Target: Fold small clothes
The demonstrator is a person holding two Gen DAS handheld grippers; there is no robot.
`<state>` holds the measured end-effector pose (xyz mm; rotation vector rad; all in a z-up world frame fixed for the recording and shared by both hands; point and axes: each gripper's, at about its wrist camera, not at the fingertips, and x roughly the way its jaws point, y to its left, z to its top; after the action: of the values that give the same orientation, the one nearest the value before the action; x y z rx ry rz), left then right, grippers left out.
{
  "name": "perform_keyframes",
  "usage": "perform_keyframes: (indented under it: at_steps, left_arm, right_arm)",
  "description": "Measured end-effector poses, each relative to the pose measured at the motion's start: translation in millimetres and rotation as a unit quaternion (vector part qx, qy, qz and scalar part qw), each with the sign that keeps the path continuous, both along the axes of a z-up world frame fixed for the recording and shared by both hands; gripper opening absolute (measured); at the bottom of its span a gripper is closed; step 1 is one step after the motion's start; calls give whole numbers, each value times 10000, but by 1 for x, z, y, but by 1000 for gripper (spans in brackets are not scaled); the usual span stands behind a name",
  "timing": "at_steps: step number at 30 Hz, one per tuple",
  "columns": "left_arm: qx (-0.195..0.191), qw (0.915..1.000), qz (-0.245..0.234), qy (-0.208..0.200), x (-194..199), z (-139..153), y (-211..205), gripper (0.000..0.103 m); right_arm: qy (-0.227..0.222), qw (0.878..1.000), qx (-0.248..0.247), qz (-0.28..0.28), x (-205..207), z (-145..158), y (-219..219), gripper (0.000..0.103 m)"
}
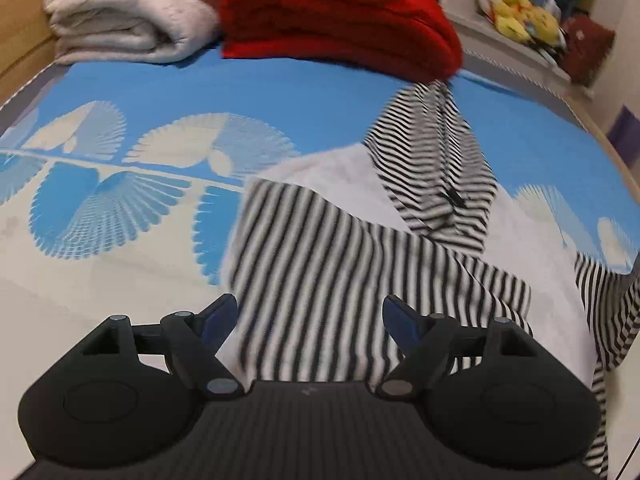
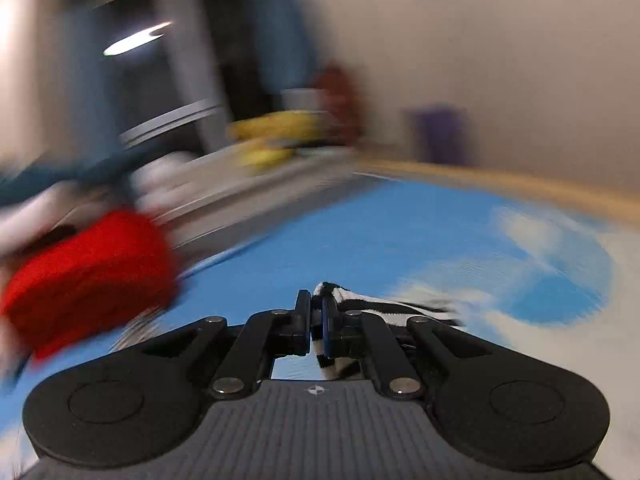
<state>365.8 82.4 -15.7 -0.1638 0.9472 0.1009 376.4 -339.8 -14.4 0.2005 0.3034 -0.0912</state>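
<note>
Where stripes spread [image 1: 320, 260], red blanket [image 1: 340, 16] beyond.

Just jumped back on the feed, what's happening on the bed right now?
The right gripper is shut on an edge of the black-and-white striped garment, and its view is blurred by motion. The left gripper is open above the same garment, which lies crumpled and unfolded on the blue patterned bedspread. A folded red blanket and a white blanket sit behind.
</note>
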Motion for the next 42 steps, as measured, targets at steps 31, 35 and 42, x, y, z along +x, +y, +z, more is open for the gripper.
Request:
perform_keyframes:
  at_steps: [31, 35, 42]
  left_arm:
    - [-533, 9882, -1423, -213, 14, -49, -85, 41]
    - [-340, 9846, -1696, -265, 13, -61, -104, 41]
    - [16, 9807, -1952, -110, 21, -91, -129, 48]
  right_arm:
    - [3552, 9171, 1751, -450, -15, -145, 52, 36]
    - [3570, 9131, 1923, -435, -16, -146, 50, 36]
    - [3629, 9066, 2101, -473, -15, -148, 46, 36]
